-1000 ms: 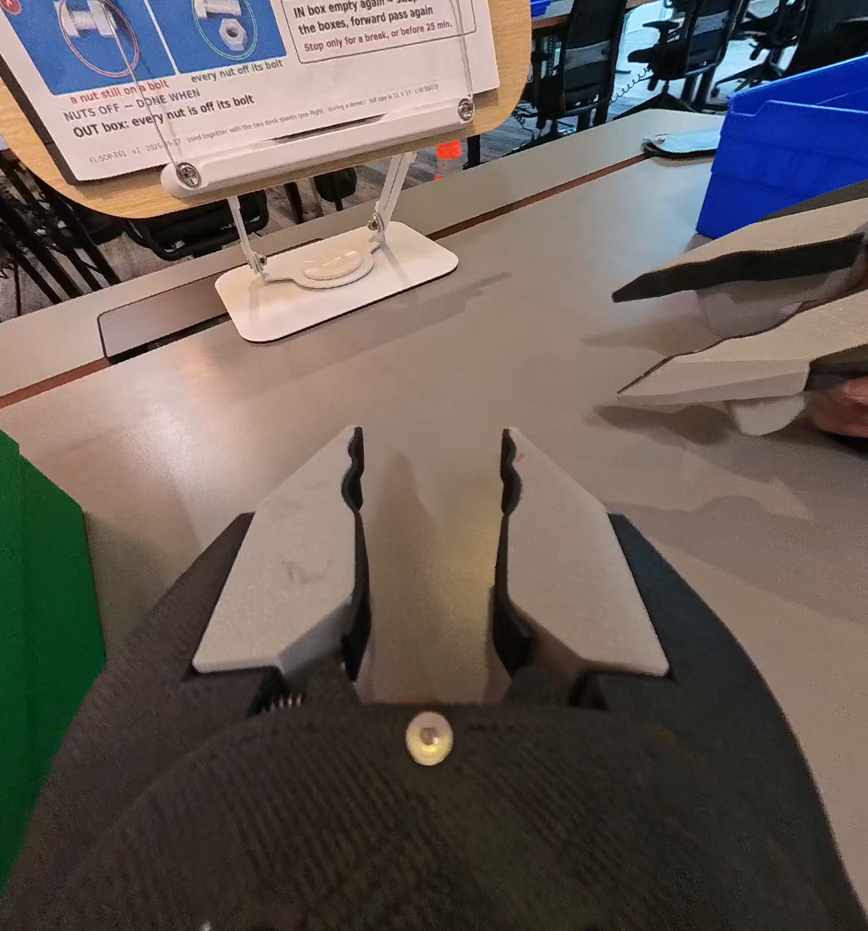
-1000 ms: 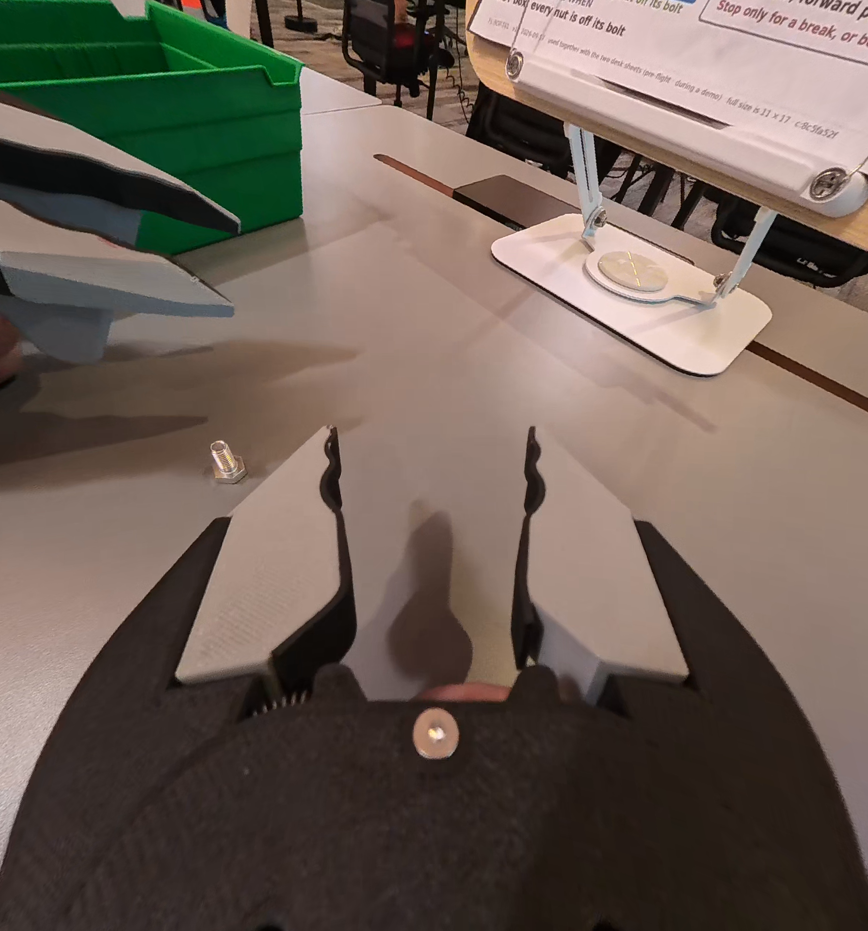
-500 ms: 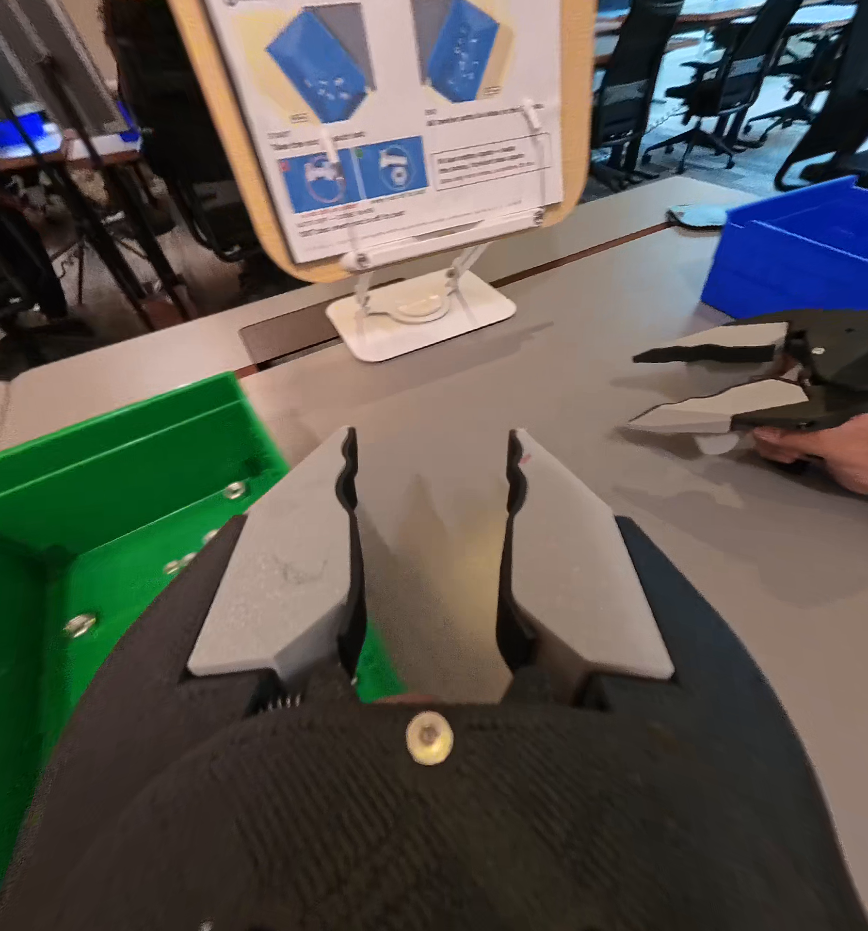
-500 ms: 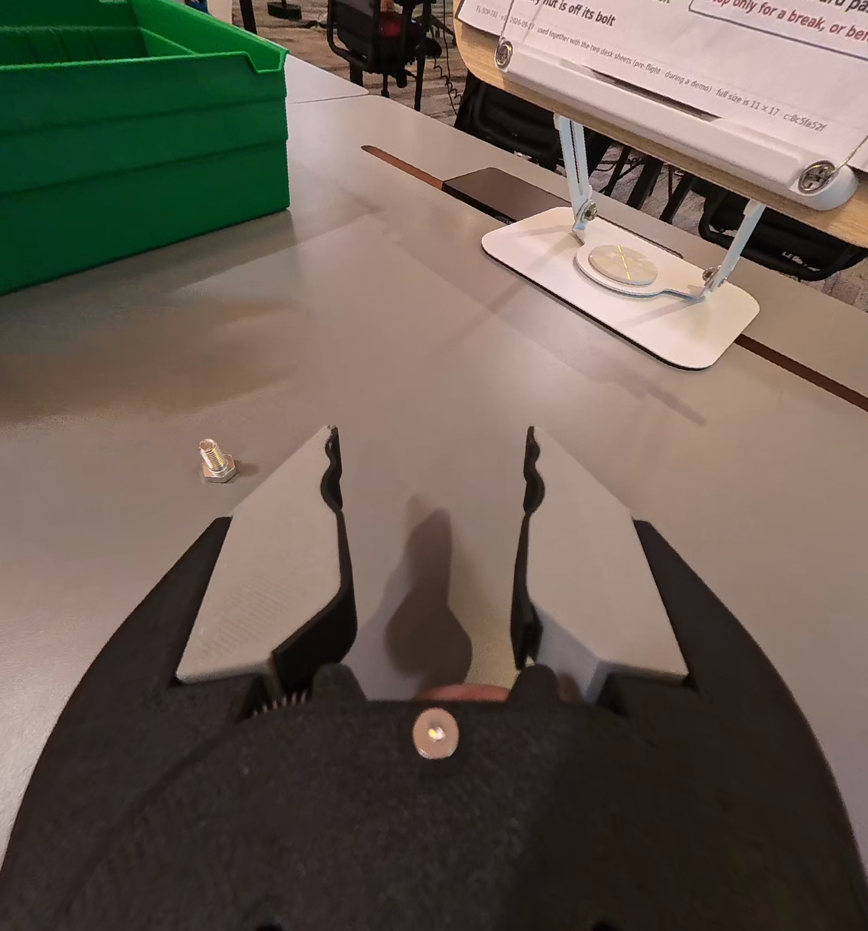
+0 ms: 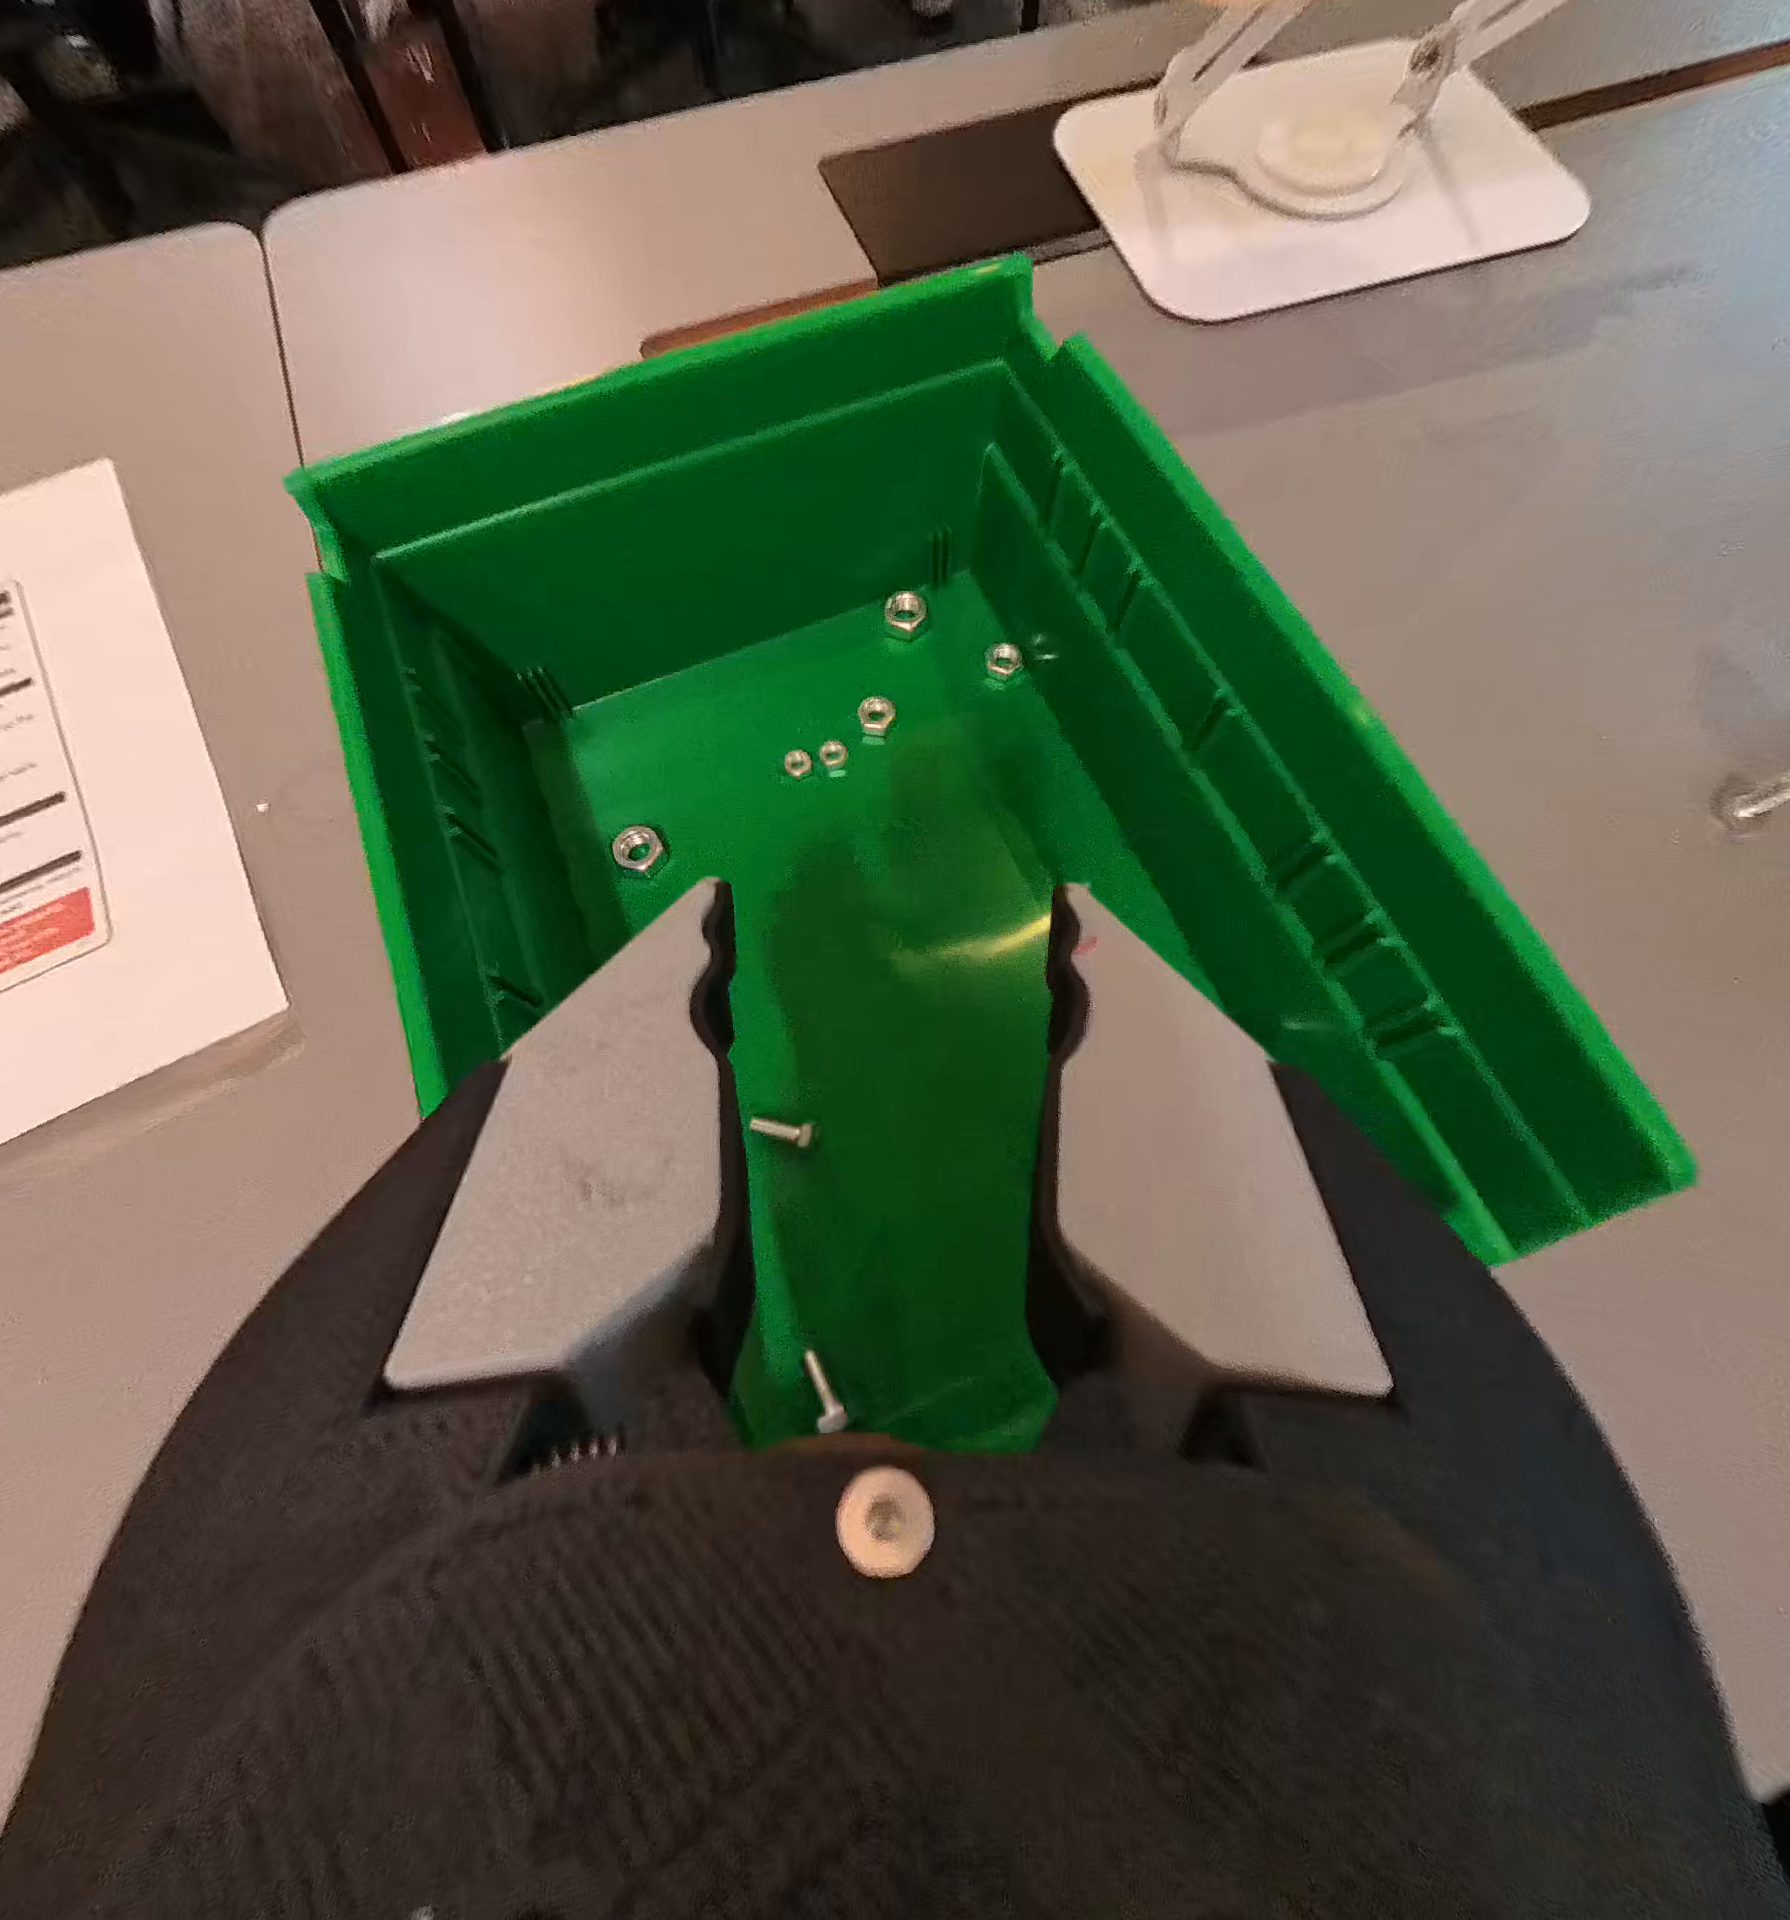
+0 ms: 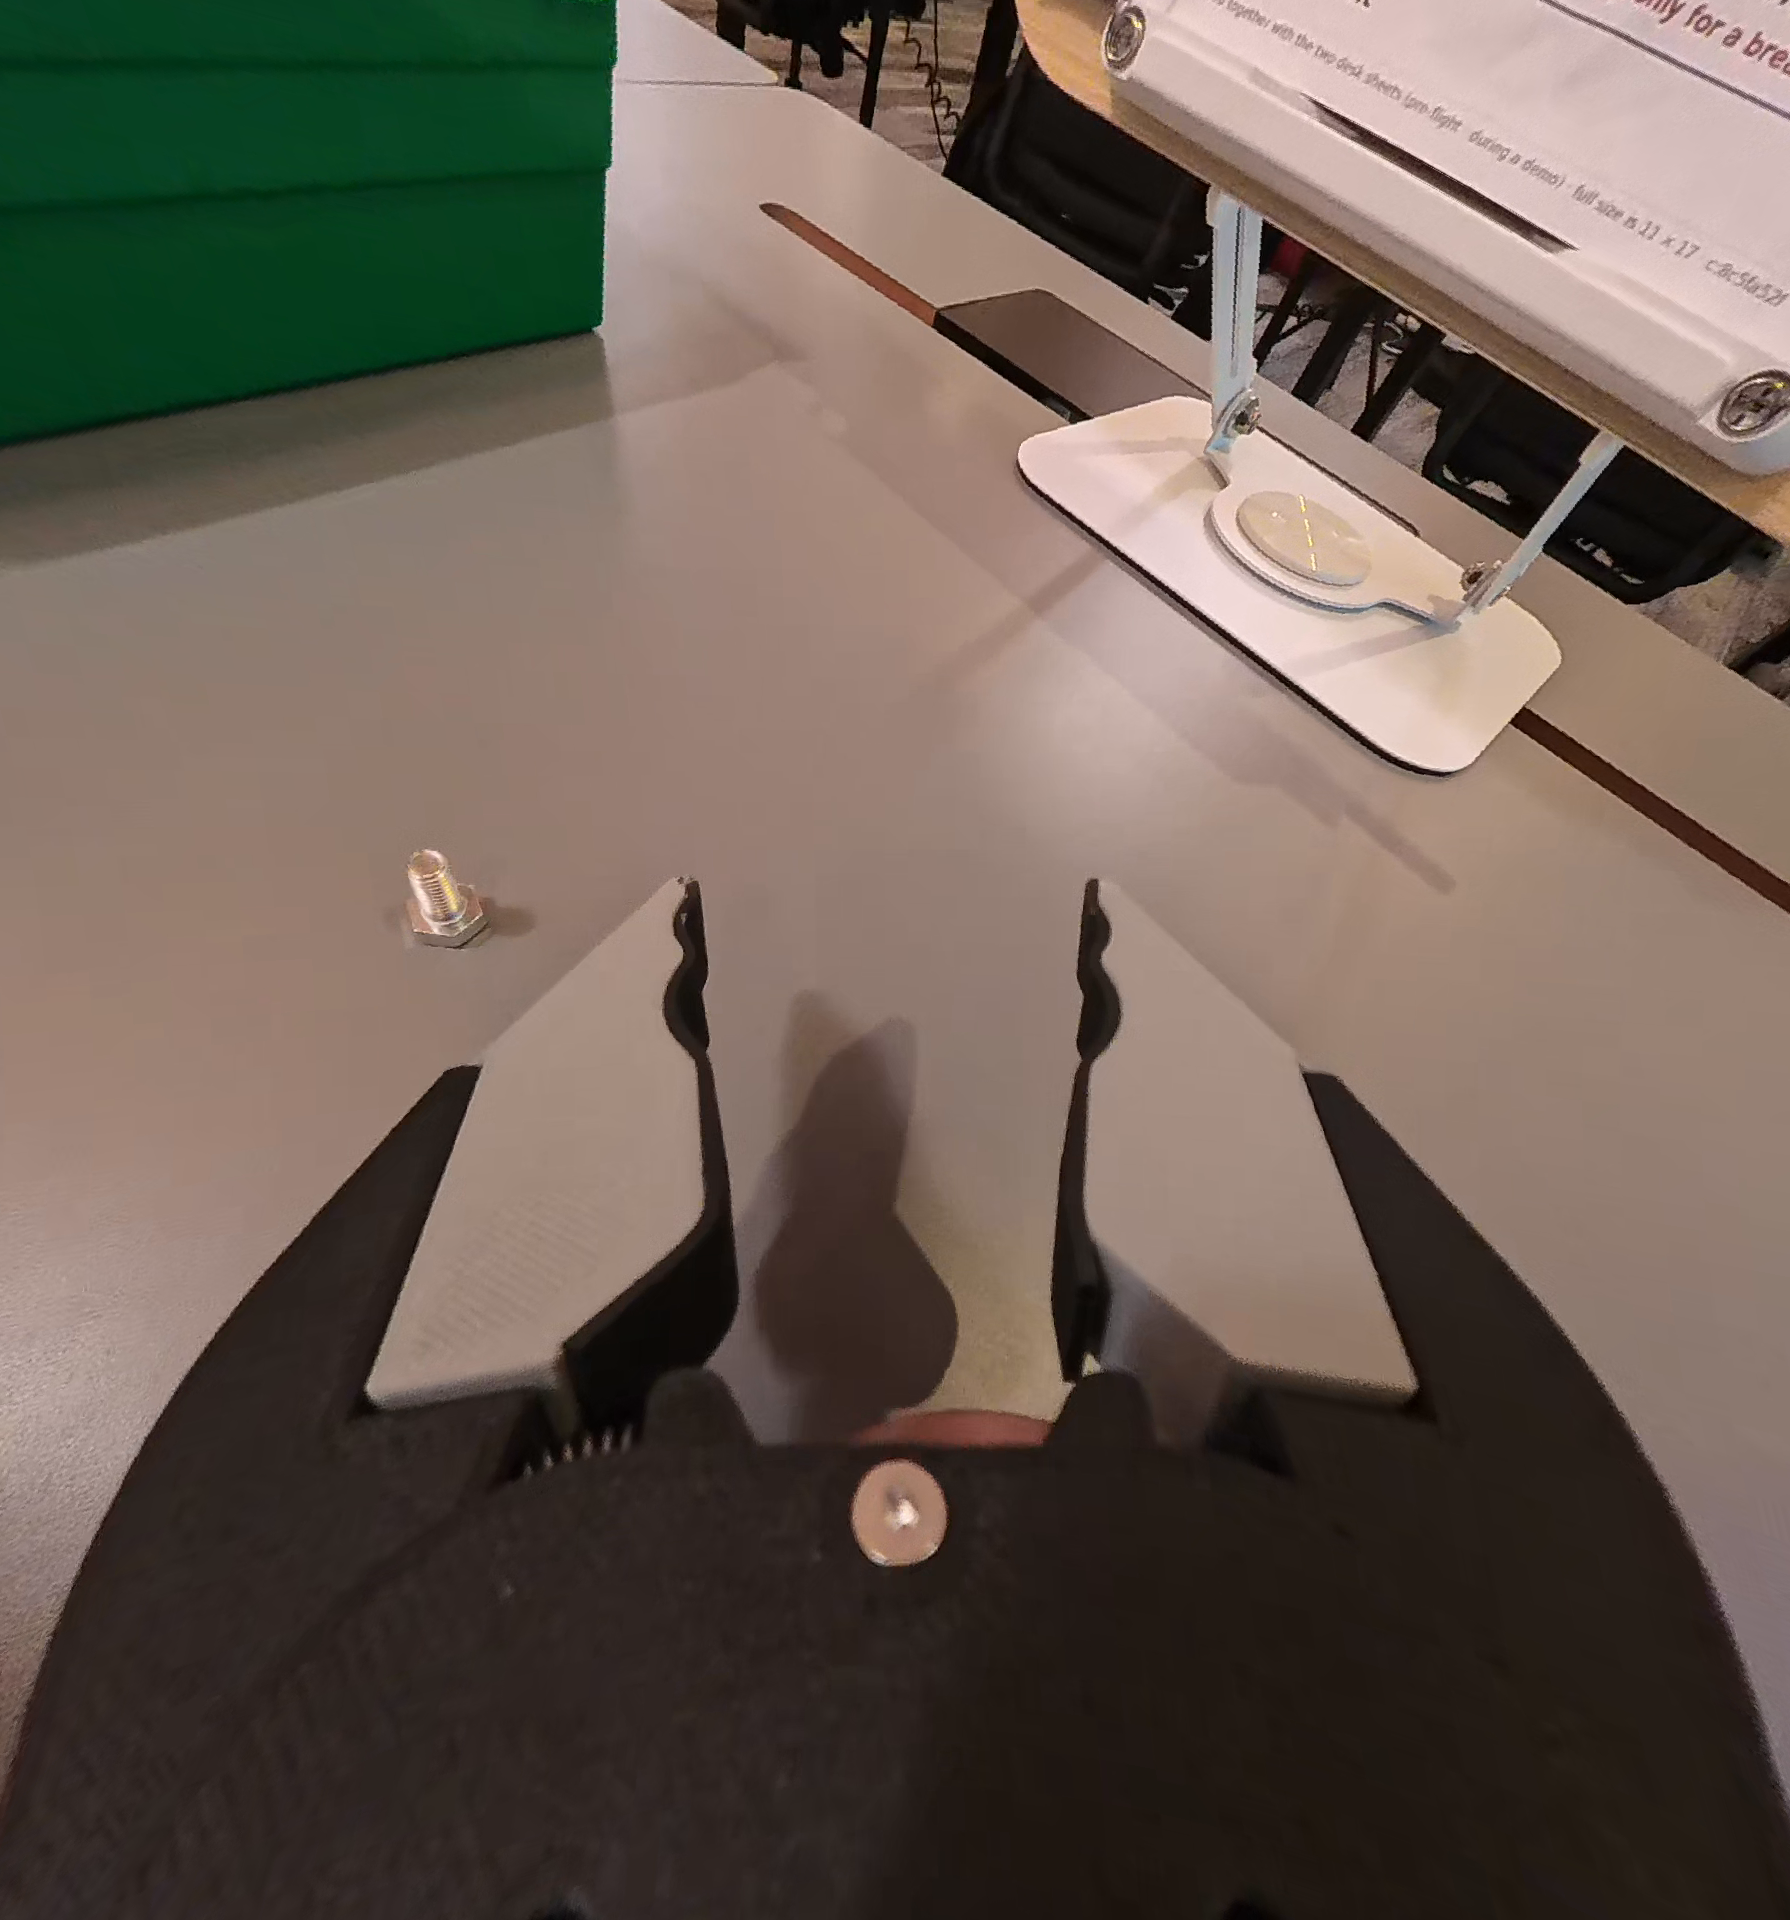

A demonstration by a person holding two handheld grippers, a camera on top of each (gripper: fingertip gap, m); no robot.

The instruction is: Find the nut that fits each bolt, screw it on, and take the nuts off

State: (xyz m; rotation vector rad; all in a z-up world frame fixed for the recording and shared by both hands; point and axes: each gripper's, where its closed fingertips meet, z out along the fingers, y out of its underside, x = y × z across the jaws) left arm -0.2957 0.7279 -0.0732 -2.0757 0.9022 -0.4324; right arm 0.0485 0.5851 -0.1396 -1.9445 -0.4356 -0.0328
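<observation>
My left gripper (image 5: 891, 914) is open and empty, held above a green bin (image 5: 683, 457) and looking down into it. Several loose silver nuts (image 5: 875, 717) lie on the bin floor ahead of the fingertips. Two small bolts (image 5: 785, 1132) lie on the floor between the fingers. My right gripper (image 6: 886, 894) is open and empty, low over the grey table. A short silver bolt (image 6: 439, 909) stands on its head on the table, to the left of the right gripper's left fingertip. The same bolt shows blurred in the left wrist view (image 5: 1758, 798).
A white stand base (image 6: 1286, 582) holding a wooden board with a printed sheet (image 6: 1493, 135) stands at the back of the table. The green bin's side (image 6: 267, 229) is at the far left in the right wrist view. A white paper sheet (image 5: 49, 810) lies left of the bin. One gripper's finger ends stand about 40 cm off the other's.
My left gripper has swung left, away from the table centre, and now tilts down over the green bin. My right gripper has crept slightly forward; the bolt has not moved.
</observation>
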